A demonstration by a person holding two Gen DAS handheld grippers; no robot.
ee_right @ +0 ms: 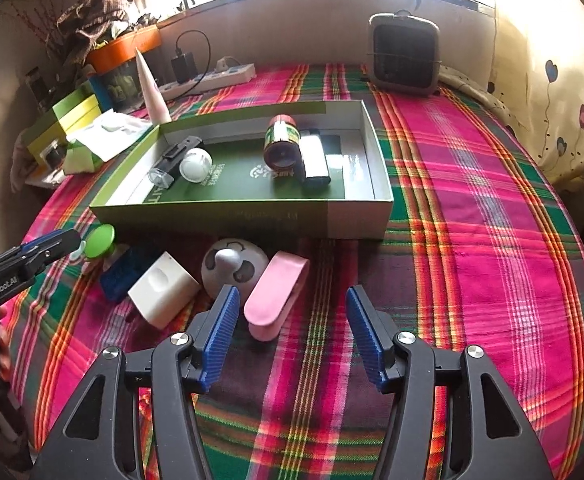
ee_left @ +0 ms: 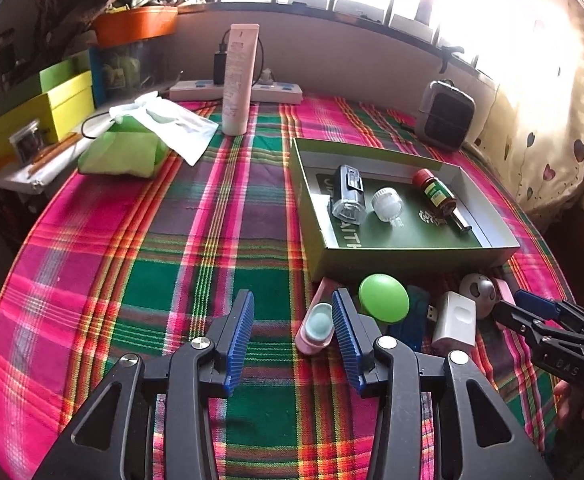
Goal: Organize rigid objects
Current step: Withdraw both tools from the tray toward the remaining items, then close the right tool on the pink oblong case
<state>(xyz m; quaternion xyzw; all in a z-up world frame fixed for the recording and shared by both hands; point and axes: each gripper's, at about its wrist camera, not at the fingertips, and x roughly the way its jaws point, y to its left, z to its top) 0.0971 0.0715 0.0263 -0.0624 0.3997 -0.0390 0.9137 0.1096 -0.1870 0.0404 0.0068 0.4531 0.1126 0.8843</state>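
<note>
Left gripper (ee_left: 292, 340) released over bare plaid cloth (ee_left: 152, 260), right gripper (ee_right: 290, 334) released beside one pink case (ee_right: 276, 292), one green box (ee_right: 355, 216) holding four items.

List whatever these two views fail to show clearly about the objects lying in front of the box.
- Blue case, left wrist view: mostly hidden behind the green round lid and white adapter.
- Pink case, left wrist view: only a sliver, behind the round white gadget.
- Pink holder, right wrist view: hidden by the left gripper.
- Box floor print, both views: too small.
</note>
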